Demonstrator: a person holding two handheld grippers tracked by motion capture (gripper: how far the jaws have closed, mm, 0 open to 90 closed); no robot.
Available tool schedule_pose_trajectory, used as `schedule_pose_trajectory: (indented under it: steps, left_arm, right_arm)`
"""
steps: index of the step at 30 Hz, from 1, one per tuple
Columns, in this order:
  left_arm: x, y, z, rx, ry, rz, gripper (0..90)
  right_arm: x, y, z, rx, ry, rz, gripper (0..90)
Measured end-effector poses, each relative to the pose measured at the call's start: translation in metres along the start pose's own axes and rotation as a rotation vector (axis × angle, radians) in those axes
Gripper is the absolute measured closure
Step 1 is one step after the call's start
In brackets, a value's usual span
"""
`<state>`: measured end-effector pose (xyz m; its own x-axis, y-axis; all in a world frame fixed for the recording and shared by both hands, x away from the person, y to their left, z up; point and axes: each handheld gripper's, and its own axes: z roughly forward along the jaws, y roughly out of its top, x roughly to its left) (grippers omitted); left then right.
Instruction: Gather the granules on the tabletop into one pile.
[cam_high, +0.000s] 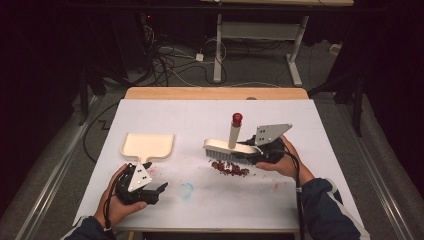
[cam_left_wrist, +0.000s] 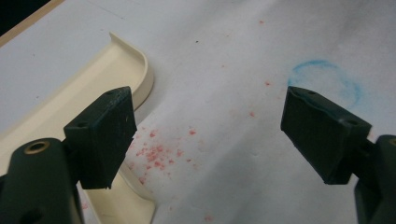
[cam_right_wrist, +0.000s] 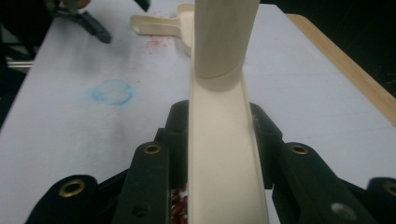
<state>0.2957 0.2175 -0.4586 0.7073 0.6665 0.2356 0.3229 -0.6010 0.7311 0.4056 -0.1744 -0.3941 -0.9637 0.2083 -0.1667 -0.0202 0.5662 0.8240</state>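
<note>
Red crumbs (cam_high: 230, 168) by the brush (cam_high: 230, 148), held tight in the right gripper (cam_high: 260, 152), could scatter across the counter (cam_high: 300, 190) if swept hard, missing the dustpan (cam_high: 148, 146) near the wide-open, empty left gripper (cam_high: 156, 191).

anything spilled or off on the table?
Yes: a pile of dark red crumbs lies loose by the brush, fainter red specks sit beside the dustpan, and a smudged blue ring marks the white table cover.

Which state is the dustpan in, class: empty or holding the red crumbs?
Empty. The dustpan tray is bare cream; the red crumbs lie on the table beneath the brush.
</note>
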Motion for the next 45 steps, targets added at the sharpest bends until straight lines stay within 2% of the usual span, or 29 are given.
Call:
schedule_pose_trajectory:
  steps: [3, 6, 10, 12, 13, 14, 18, 25, 26, 29, 32, 36, 38, 42, 44, 45]
  left_arm:
    - [0.001, 0.000, 0.000, 0.001, 0.000, -0.005, 17.7]
    - [0.002, -0.001, 0.001, 0.005, -0.002, -0.010, 17.7]
    - [0.002, -0.001, 0.002, 0.009, -0.003, -0.009, 17.7]
    - [0.002, -0.001, 0.002, 0.012, -0.006, -0.006, 17.7]
    - [0.002, -0.001, 0.002, 0.013, -0.006, -0.005, 17.7]
    - [0.001, -0.002, 0.003, 0.012, -0.006, -0.008, 17.7]
    - [0.000, -0.002, 0.002, 0.017, -0.007, -0.002, 17.7]
    - [-0.001, -0.001, 0.002, 0.020, -0.004, 0.004, 17.7]
    - [-0.001, -0.001, 0.002, 0.022, -0.003, 0.008, 17.7]
    - [0.000, 0.000, 0.003, 0.022, 0.000, 0.008, 17.7]
    - [0.000, 0.001, 0.003, 0.019, 0.001, 0.009, 17.7]
    - [-0.001, 0.001, 0.003, 0.016, 0.000, 0.012, 17.7]
    - [-0.001, 0.001, 0.002, 0.018, 0.003, 0.015, 17.7]
    - [-0.003, 0.001, -0.001, 0.010, 0.009, 0.014, 17.7]
    - [-0.004, 0.001, -0.002, 0.010, 0.011, 0.018, 17.7]
    - [-0.004, 0.001, -0.003, 0.009, 0.011, 0.020, 17.7]
  right_arm:
    - [-0.014, 0.000, 0.009, 0.010, -0.068, 0.017, 67.7]
    - [-0.028, -0.004, 0.025, 0.053, -0.148, 0.014, 67.7]
    - [-0.039, -0.010, 0.047, 0.112, -0.211, -0.005, 67.7]
    - [-0.041, -0.014, 0.056, 0.113, -0.210, 0.005, 67.7]
    - [-0.040, -0.014, 0.061, 0.095, -0.179, 0.008, 67.7]
    - [-0.040, -0.014, 0.061, 0.095, -0.179, 0.008, 67.7]
    - [-0.028, -0.014, 0.064, 0.100, -0.141, -0.032, 67.5]
    - [0.000, -0.023, 0.046, 0.055, -0.063, -0.085, 67.6]
    - [0.007, -0.024, 0.040, 0.057, -0.066, -0.109, 67.6]
    - [0.011, -0.025, 0.035, 0.054, -0.087, -0.116, 67.7]
    - [0.011, -0.024, 0.027, 0.035, -0.130, -0.107, 67.7]
    - [0.013, -0.018, 0.012, 0.012, -0.221, -0.081, 67.7]
    - [0.014, -0.015, 0.002, 0.011, -0.280, -0.048, 67.7]
    - [0.016, -0.015, -0.021, 0.028, -0.389, 0.095, 67.7]
    - [0.019, -0.020, -0.030, 0.050, -0.466, 0.191, 67.7]
    - [0.020, -0.022, -0.032, 0.057, -0.489, 0.215, 67.7]
